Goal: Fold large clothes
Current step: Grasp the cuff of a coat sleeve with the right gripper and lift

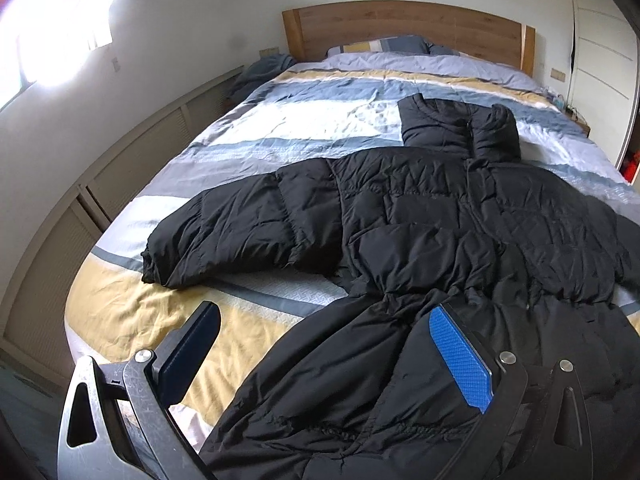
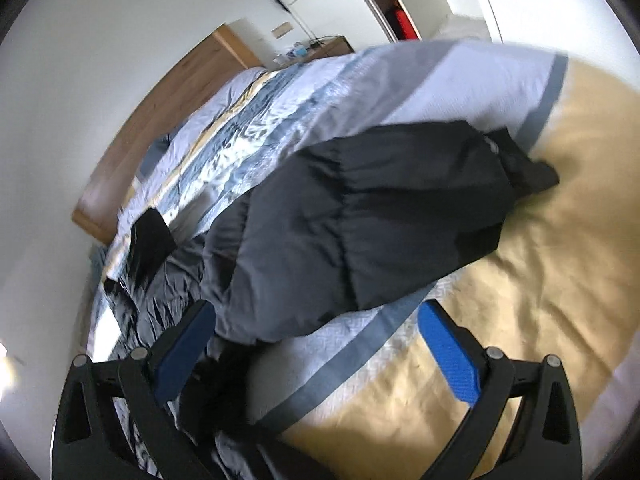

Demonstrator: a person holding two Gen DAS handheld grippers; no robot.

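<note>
A black puffer jacket [image 1: 440,220] lies spread flat on the bed, hood toward the headboard, one sleeve [image 1: 224,232] stretched out to the left. My left gripper [image 1: 324,320] is open and hovers over the jacket's lower left hem; the right blue pad [image 1: 460,360] is over the fabric, the left pad [image 1: 192,352] over the yellow bedding. In the right wrist view, the other sleeve [image 2: 360,216] lies across the striped bedding. My right gripper [image 2: 316,320] is open just below that sleeve, near its armpit end, holding nothing.
The bed has a striped blue, white and yellow cover [image 1: 304,120] and a wooden headboard [image 1: 404,28]. Pillows [image 1: 384,46] lie at the head. A low cabinet [image 1: 132,160] runs along the left wall. A white wardrobe [image 1: 604,72] stands at the right.
</note>
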